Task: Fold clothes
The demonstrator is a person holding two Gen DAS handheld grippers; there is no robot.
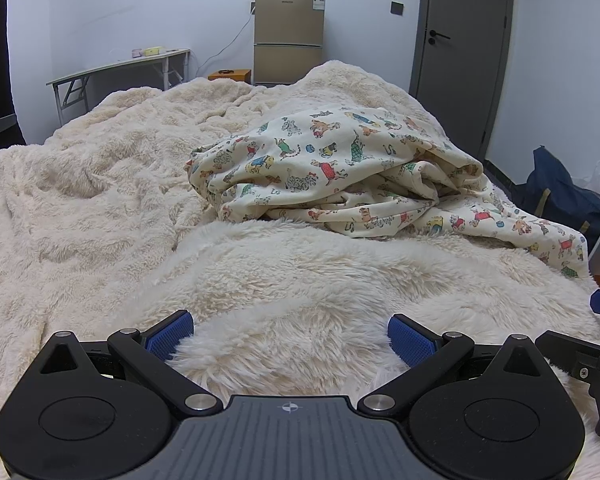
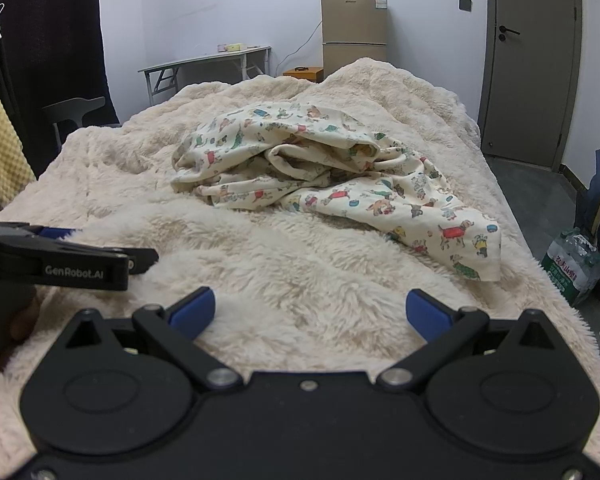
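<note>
A cream garment printed with small cartoon dogs (image 1: 340, 172) lies crumpled in a heap on a fluffy cream blanket (image 1: 100, 208) that covers the bed. In the right wrist view the same garment (image 2: 324, 172) sits ahead, one end trailing toward the bed's right edge. My left gripper (image 1: 291, 334) hovers low over the blanket, well short of the garment, jaws wide open with only fur between them. My right gripper (image 2: 310, 310) is likewise open and empty, short of the garment. The left gripper (image 2: 60, 260) shows from the side at the left edge of the right wrist view.
A tan fridge (image 1: 288, 36) with jars on top stands against the far wall, beside a folding table (image 1: 120, 68) and a grey door (image 1: 464, 40). A dark bag (image 1: 560, 192) and a pack of water bottles (image 2: 572, 264) sit on the floor to the right of the bed.
</note>
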